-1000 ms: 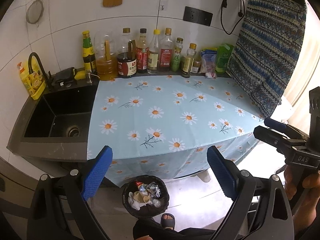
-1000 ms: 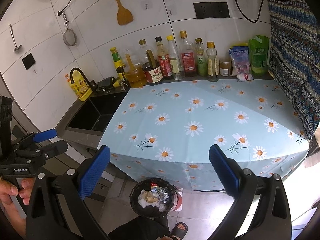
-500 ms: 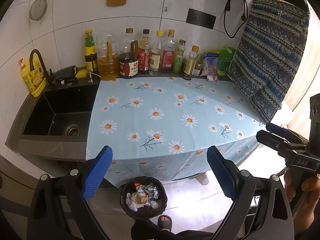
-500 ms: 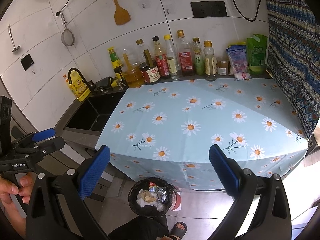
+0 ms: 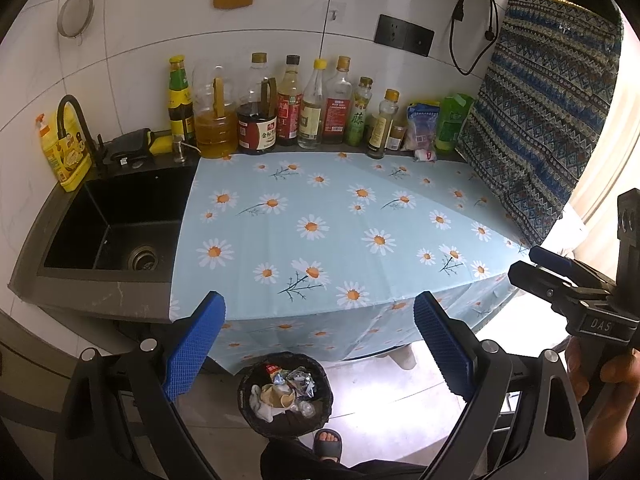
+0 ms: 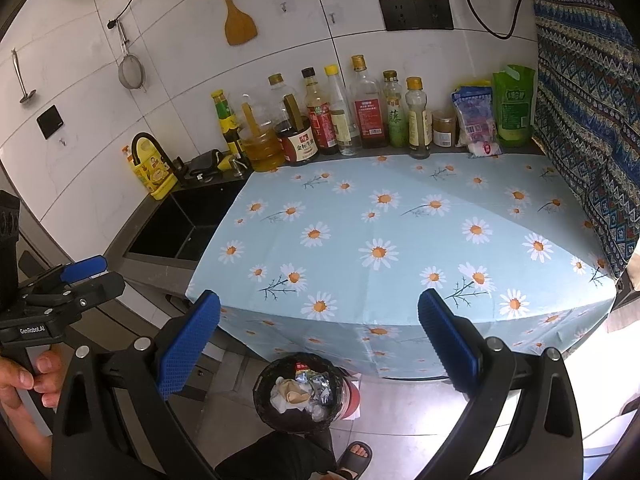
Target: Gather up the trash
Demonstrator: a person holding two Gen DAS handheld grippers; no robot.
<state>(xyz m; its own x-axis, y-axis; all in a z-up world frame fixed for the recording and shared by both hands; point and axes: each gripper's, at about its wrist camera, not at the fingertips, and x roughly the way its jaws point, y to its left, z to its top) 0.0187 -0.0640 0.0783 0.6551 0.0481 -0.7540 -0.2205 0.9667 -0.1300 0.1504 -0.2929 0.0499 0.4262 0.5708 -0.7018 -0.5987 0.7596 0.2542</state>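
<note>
A black trash bin (image 5: 285, 394) stands on the floor below the counter's front edge, holding crumpled paper and foil wrappers; it also shows in the right wrist view (image 6: 299, 392). My left gripper (image 5: 320, 344) is open and empty, held above the bin. My right gripper (image 6: 318, 348) is open and empty, also above the bin. Each gripper shows from the side in the other's view, the right gripper (image 5: 560, 280) and the left gripper (image 6: 76, 280). The daisy-print cloth (image 5: 328, 224) on the counter carries no loose trash.
A row of sauce and oil bottles (image 5: 280, 112) and packets (image 5: 424, 128) lines the back wall. A black sink (image 5: 116, 220) with a tap is at left. A patterned cloth (image 5: 552, 120) hangs at right. My sandalled foot (image 5: 328, 442) is beside the bin.
Both grippers have drawn back and risen slightly, so the counter and bin look a little farther off. Both stay open and empty.
</note>
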